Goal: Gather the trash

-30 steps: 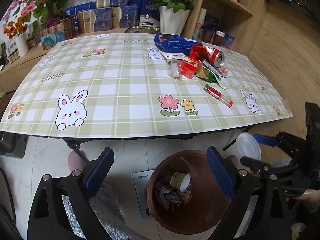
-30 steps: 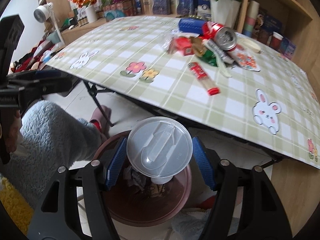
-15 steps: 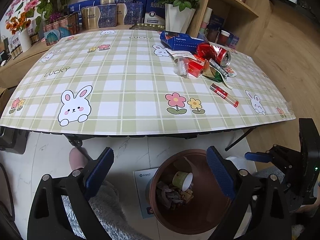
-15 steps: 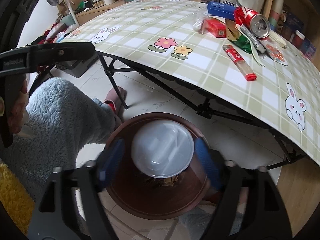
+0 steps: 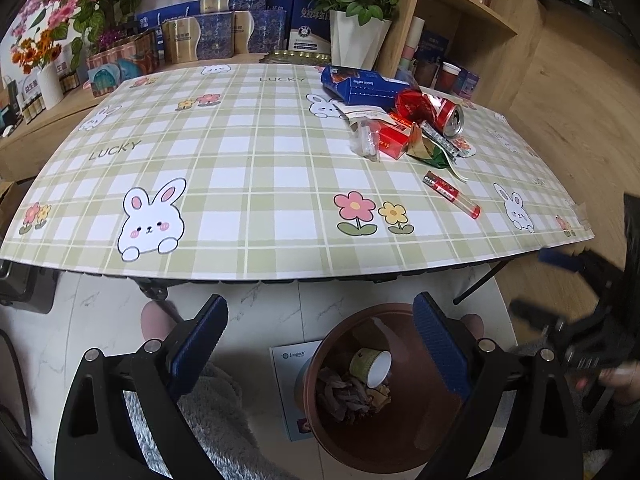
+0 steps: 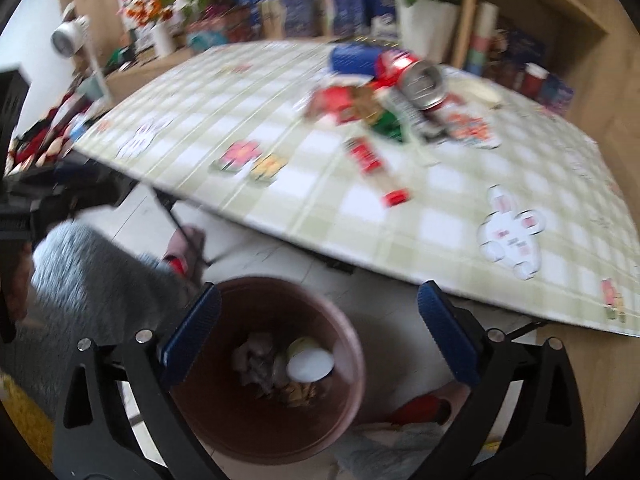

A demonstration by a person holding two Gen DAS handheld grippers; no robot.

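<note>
Left wrist view: the left gripper (image 5: 320, 344) hangs spread and empty above the brown bin (image 5: 384, 452); wrappers and a red can (image 5: 444, 114) remain on the table (image 5: 248, 184).

Right wrist view, blurred — the right gripper (image 6: 320, 336) is opening with nothing between its pads, a white piece, probably a lid (image 6: 310, 365), lying in the bin. Next — reach for the tabletop litter.

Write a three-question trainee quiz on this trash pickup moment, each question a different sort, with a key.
1. True or false: the right tongs grip a piece of trash.
2. Multiple choice: where does the paper cup lie? A) on the table beside the red can B) inside the brown bin C) on the floor beside the leaflet
3. Fill in: the soda can lies on its ____ on the tablecloth.

Key
1. False. Their jaws are opening, with nothing between them, above the brown bin.
2. B. The cup rests on crumpled scraps in the bin.
3. Side, its open end towards the camera, among the wrappers.
</note>
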